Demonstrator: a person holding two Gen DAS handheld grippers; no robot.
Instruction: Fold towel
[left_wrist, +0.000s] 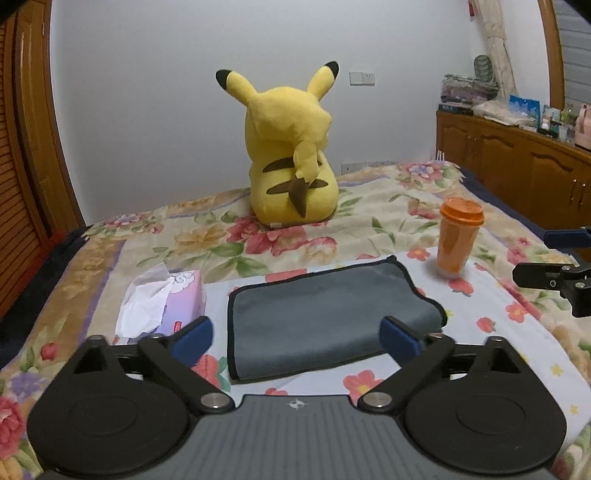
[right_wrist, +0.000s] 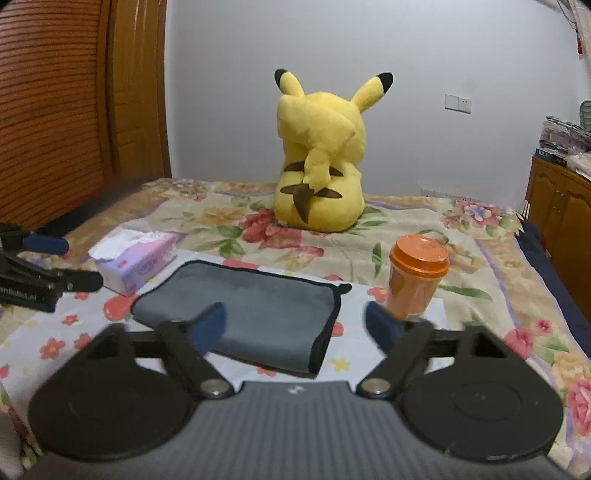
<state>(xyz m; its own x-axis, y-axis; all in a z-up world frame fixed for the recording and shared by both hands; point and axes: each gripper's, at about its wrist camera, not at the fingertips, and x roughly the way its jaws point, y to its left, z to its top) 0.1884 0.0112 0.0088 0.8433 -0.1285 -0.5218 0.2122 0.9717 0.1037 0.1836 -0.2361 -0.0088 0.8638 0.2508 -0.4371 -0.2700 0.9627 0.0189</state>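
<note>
The folded gray towel (left_wrist: 325, 317) lies flat, apparently untouched, while left gripper (left_wrist: 295, 338) and right gripper (right_wrist: 297, 326) hover spread, empty.

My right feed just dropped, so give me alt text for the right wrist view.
A folded grey towel lies on a flowered bedspread, with the open right tongs just in front of it, holding nothing. An orange cup stands to its right, a tissue box to its left, a yellow plush toy behind.

Soft, even indoor light fills both views, with no glare and only faint shadows. Fisheye distortion bows the brown wooden wardrobe (left_wrist: 26, 155) at 9 o'clock. The right gripper's blue padded fingertips (right_wrist: 208, 326) look motion-blurred.
</note>
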